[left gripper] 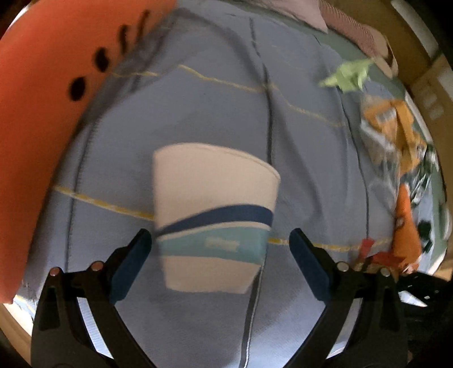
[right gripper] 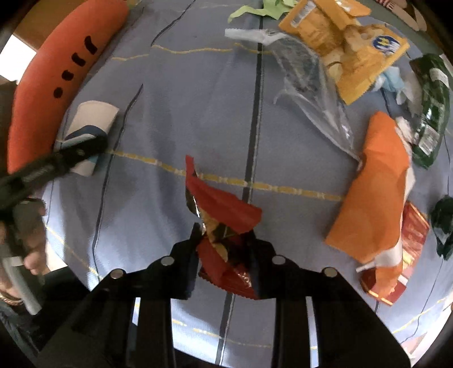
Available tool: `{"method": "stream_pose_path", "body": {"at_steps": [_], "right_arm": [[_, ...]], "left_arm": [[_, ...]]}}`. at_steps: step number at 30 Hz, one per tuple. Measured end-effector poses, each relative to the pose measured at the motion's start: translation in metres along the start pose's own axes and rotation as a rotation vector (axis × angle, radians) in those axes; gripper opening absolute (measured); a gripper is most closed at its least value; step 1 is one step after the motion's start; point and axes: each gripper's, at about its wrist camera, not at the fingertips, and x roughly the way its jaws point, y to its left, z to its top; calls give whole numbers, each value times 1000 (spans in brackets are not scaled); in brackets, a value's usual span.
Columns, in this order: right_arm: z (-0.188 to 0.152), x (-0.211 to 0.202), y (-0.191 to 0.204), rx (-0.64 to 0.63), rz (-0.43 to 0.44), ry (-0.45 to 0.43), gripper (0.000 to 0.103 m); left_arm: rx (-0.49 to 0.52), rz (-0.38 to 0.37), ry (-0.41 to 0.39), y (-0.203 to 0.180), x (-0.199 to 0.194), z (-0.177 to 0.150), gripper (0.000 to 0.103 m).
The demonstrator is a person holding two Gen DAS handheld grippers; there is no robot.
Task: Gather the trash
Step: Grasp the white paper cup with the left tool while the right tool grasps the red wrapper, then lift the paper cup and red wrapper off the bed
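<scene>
One paper cup (left gripper: pixel 215 218) lies between the open fingers of the left hand-held gripper (left gripper: pixel 220 249). One red wrapper (right gripper: pixel 223 226) sits in the right hand-held gripper (right gripper: pixel 226 240). Ahead and to its right lie one orange bag (right gripper: pixel 376 192), one yellow snack bag (right gripper: pixel 354 56), one dark green bag (right gripper: pixel 433 107), one clear plastic bag (right gripper: pixel 311 85) and one green paper scrap (right gripper: pixel 263 8). One orange carrot-shaped cushion (right gripper: pixel 51 85) with four black marks lies far left.

No lettering is legible; the yellow snack bag (right gripper: pixel 365 53) bears a blurred blue logo.
</scene>
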Motion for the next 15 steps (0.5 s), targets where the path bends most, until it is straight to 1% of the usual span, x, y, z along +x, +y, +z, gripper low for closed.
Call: {"method": "stream_pose_path", "body": {"at_steps": [2, 3, 4, 5, 7, 8, 9, 10, 11, 13, 15], "right_arm": [[-6, -7, -3, 4, -5, -12, 30], [-9, -12, -4, 7, -8, -22, 30], [-12, -15, -5, 8, -12, -32, 30], [-13, -18, -7, 8, -15, -38, 30], [-18, -25, -5, 1, -26, -55, 30], [-4, -25, -2, -2, -35, -63, 30], [2, -32, -4, -6, -43, -71, 30], [-1, -39, -7, -11, -55, -85, 30], [6, -42, -17, -13, -67, -96, 30], [16, -46, -17, -7, -82, -119, 30], [18, -50, -18, -3, -82, -134, 30]], "left_arm": [[38, 54, 1, -7, 8, -3, 90], [52, 90, -7, -9, 10, -4, 80], [69, 120, -26, -10, 9, -5, 75], [76, 123, -41, -10, 8, -5, 70], [71, 109, -51, -8, 4, -5, 68], [65, 103, -53, -6, 3, -6, 68], [59, 97, -58, -4, 1, -6, 67], [49, 88, -67, -1, -2, -7, 67], [41, 77, -78, 4, -7, -9, 67], [29, 58, -117, 7, -18, -13, 67], [31, 61, -152, 8, -28, -16, 67]]}}
